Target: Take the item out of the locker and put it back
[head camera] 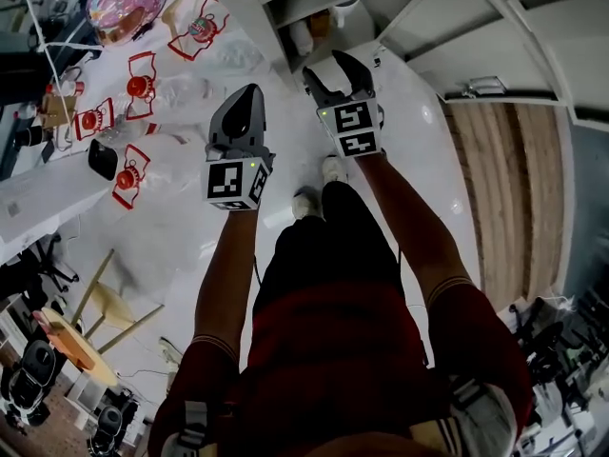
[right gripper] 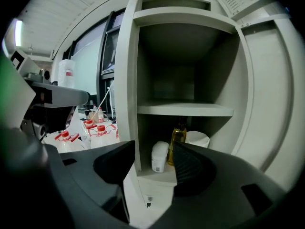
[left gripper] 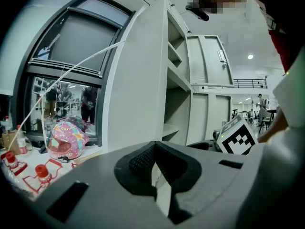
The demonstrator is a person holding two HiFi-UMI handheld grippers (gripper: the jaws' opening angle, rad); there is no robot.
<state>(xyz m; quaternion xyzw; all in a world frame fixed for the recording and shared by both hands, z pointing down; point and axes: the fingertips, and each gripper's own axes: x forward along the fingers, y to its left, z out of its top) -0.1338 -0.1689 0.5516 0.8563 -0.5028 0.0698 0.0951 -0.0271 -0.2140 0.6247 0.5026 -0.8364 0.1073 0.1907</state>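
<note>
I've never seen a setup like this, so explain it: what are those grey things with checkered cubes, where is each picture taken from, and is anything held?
A person holds a two-jaw gripper in each hand; the cubes are part of them. One picture looks down from the person's head; the others ride on each gripper. The left gripper is shut and empty. The right gripper is open, empty, aimed at the open locker, whose lower shelf holds a white jar, an amber bottle and a white container.
</note>
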